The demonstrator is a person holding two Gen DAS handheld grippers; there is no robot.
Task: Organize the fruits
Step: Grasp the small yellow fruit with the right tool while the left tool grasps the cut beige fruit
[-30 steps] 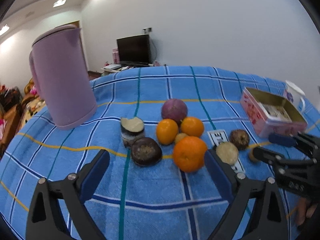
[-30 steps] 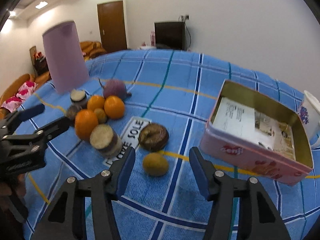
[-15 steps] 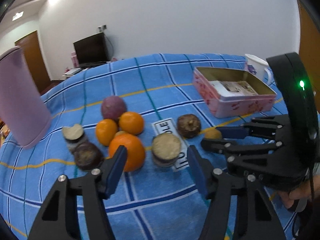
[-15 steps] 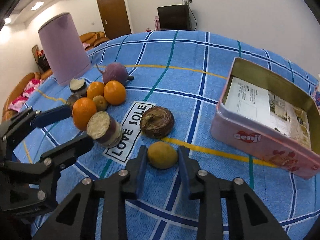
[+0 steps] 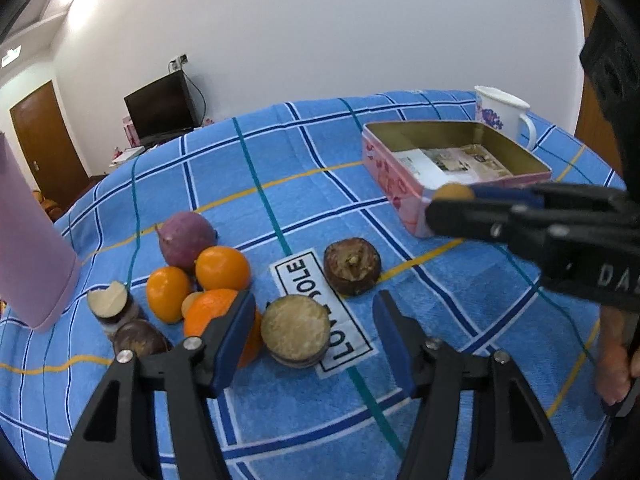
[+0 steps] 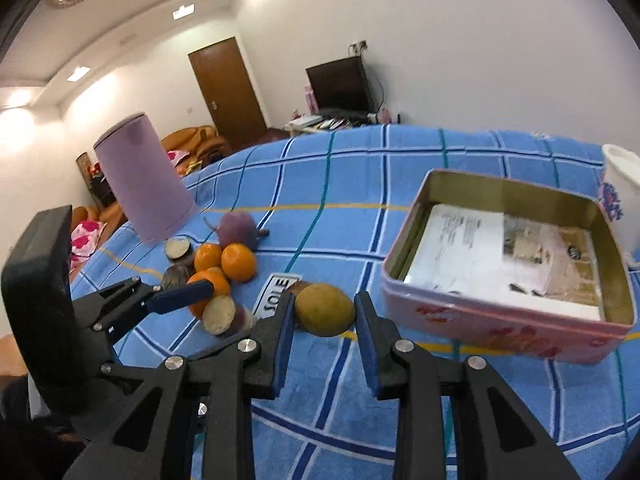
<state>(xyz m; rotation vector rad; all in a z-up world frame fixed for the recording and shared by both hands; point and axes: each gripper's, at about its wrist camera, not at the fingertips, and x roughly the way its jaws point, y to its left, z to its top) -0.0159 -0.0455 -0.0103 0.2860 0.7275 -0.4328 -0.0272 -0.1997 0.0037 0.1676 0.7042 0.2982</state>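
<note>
My right gripper (image 6: 325,314) is shut on a small yellow-brown fruit (image 6: 325,309) and holds it above the cloth, left of the pink tin (image 6: 496,328). In the left wrist view the fruit (image 5: 451,191) shows at the right gripper's tip by the tin's near corner (image 5: 404,196). My left gripper (image 5: 316,320) is open and low, its fingers either side of a cut brown fruit half (image 5: 296,330). A dark round fruit (image 5: 352,266), several oranges (image 5: 222,268) and a purple fruit (image 5: 185,236) lie to its left.
A lilac kettle (image 6: 142,188) stands at the far left. A white flowered mug (image 5: 500,116) stands behind the tin, which holds paper leaflets (image 6: 472,252). A "LOVE SOLE" label (image 5: 320,308) lies on the blue checked cloth (image 5: 280,184).
My right gripper closed on the yellow-brown fruit and lifted it off the cloth toward the tin. My left gripper swung right and closer, now around the cut fruit half.
</note>
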